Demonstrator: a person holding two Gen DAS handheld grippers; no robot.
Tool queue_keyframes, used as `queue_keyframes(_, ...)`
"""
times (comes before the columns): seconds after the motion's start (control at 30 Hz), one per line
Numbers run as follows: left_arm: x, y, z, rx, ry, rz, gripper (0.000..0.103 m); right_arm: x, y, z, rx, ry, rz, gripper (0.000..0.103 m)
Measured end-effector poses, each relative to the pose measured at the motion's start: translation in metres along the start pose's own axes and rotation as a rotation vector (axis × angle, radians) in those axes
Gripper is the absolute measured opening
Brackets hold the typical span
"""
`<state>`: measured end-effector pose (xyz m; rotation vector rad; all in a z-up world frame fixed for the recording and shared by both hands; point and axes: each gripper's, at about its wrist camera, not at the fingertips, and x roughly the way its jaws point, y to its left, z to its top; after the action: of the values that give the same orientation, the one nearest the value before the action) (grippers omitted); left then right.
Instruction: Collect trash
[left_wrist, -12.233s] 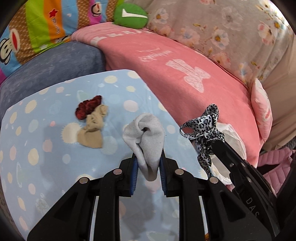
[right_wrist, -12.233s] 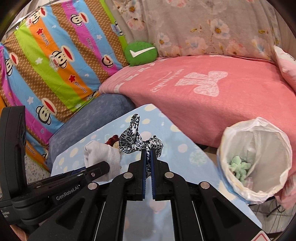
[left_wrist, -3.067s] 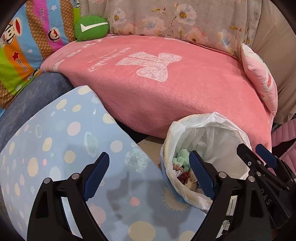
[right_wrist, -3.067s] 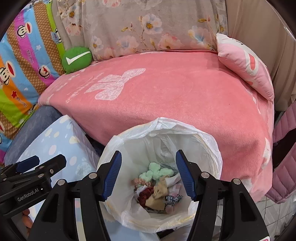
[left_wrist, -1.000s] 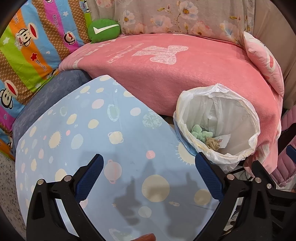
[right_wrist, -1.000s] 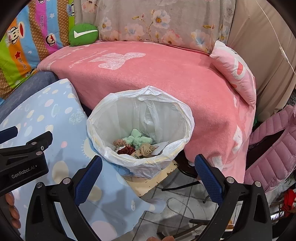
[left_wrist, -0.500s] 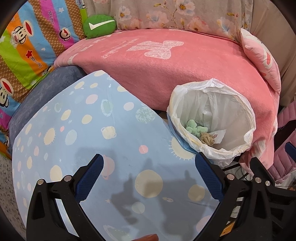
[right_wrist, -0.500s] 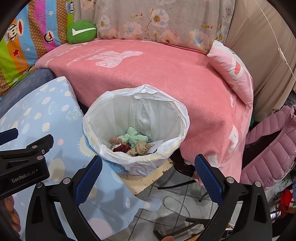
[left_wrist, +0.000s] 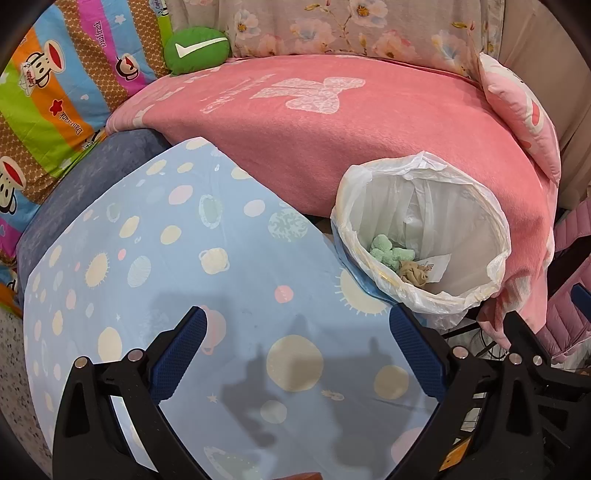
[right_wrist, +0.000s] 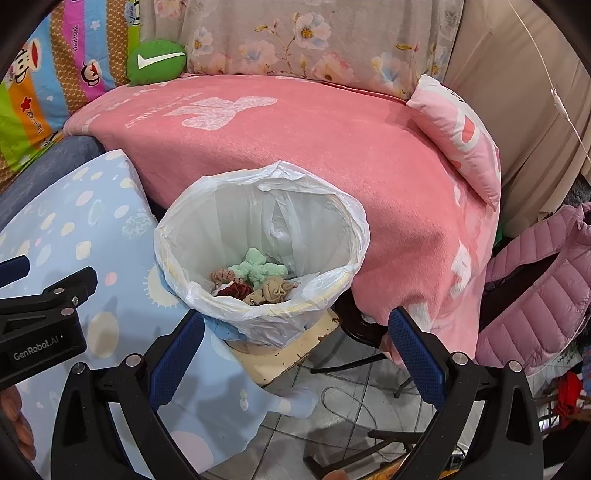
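A bin lined with a white plastic bag (left_wrist: 424, 173) (right_wrist: 266, 181) stands beside the blue dotted table cover (left_wrist: 184, 258) (right_wrist: 74, 221). Inside lie a green fuzzy item (right_wrist: 258, 269), a tan sock (right_wrist: 273, 290), a dark red scrunchie (right_wrist: 234, 290) and a paper slip (left_wrist: 437, 264). My left gripper (left_wrist: 297, 354) is open and empty above the table cover, left of the bin. My right gripper (right_wrist: 295, 354) is open and empty, near the bin's front rim. The left gripper's body shows at the left edge of the right wrist view (right_wrist: 40, 321).
A pink blanket (left_wrist: 332, 129) (right_wrist: 314, 140) covers the sofa behind the bin. A green cushion (left_wrist: 197, 50), a pink pillow (right_wrist: 458, 133) and a striped monkey-print quilt (left_wrist: 55, 92) lie around it. A pink padded jacket (right_wrist: 535, 291) and tiled floor (right_wrist: 332, 406) are at the right.
Both grippers, shut on a grey sock and a leopard scrunchie earlier, opened over the bin and are now empty. They have since drawn back from the bin; the table cover holds no items now.
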<state>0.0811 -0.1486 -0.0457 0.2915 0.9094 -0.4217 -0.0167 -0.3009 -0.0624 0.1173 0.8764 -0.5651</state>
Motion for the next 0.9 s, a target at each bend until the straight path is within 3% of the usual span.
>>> queue_keyframes(0.9, -0.0031, -0.0035, -0.001, 0.001, -0.001, 0.006, 0.095, 0.0017, -0.0082, -0.0018, 0.009, 0.003, -0.011, 0.096)
